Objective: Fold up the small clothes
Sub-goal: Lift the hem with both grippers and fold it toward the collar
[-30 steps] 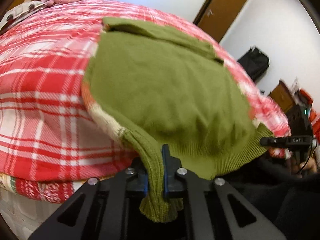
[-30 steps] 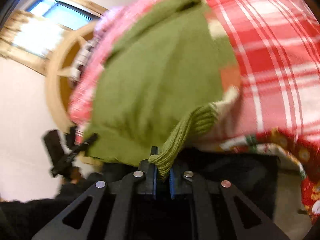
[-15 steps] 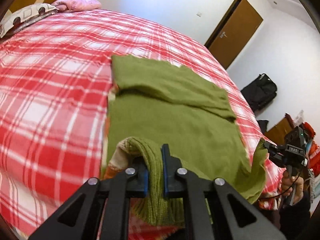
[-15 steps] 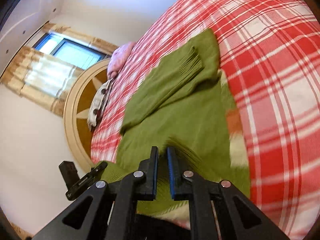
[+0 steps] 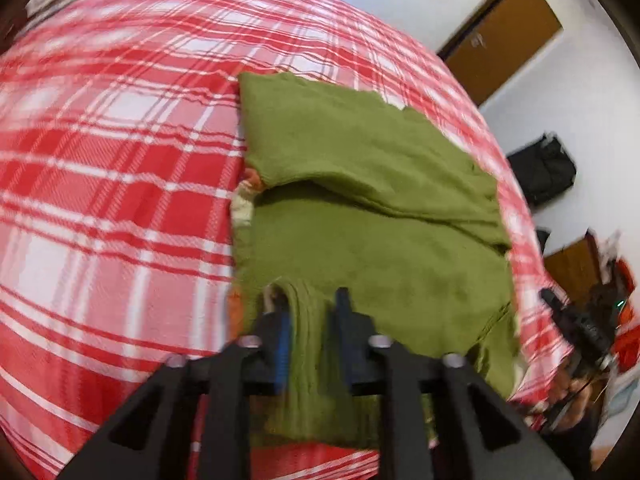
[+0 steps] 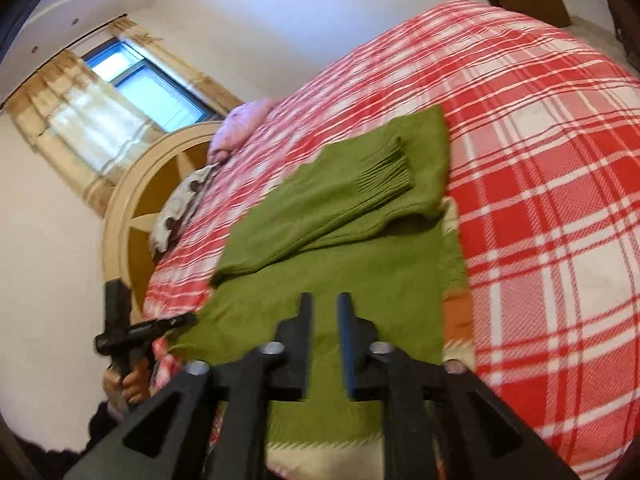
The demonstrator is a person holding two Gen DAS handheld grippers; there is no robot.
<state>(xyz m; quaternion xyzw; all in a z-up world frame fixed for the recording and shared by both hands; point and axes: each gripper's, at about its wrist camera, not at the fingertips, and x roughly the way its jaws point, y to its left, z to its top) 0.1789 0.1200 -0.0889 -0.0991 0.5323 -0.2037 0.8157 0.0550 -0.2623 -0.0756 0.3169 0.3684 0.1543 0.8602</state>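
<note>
Green knitwear, a small sweater (image 5: pixel 360 208), is spread flat on a red-and-white plaid bedspread (image 5: pixel 120 200), close to the near edge of the bed. 1 sleeve with a ribbed cuff (image 6: pixel 384 176) is folded diagonally across the upper part of the garment. Along 1 side edge of the sweater, a strip of orange and cream pattern (image 6: pixel 456 312) is exposed.

The left gripper (image 5: pixel 310 312) is seen parted, its jaws having just been opening. A raised fold of the ribbed hem (image 5: pixel 308 340) stands between its 2 blue-padded fingers (image 5: pixel 282 344); the fold lies against the left pad, while a narrow gap is seen beside the right one, so the cloth is no longer pinched. The frame is blurred, and finer contact cannot be judged.

The right gripper (image 6: pixel 324 312) is likewise released, its jaws also having just been opening. Green fabric is seen through the gap between its fingers, lying flat below them, and nothing is clamped.

In the right wrist view, the other tool is seen at the lower left, gripped by a hand (image 6: pixel 128 380) below a dark sleeve. Beyond the bed, a curved cream headboard (image 6: pixel 132 216), a pink pillow (image 6: pixel 240 128) and a curtained window (image 6: pixel 132 92) are visible. In the left wrist view, a brown door (image 5: pixel 504 32) and a black bag (image 5: pixel 544 168) against the white wall are seen.
</note>
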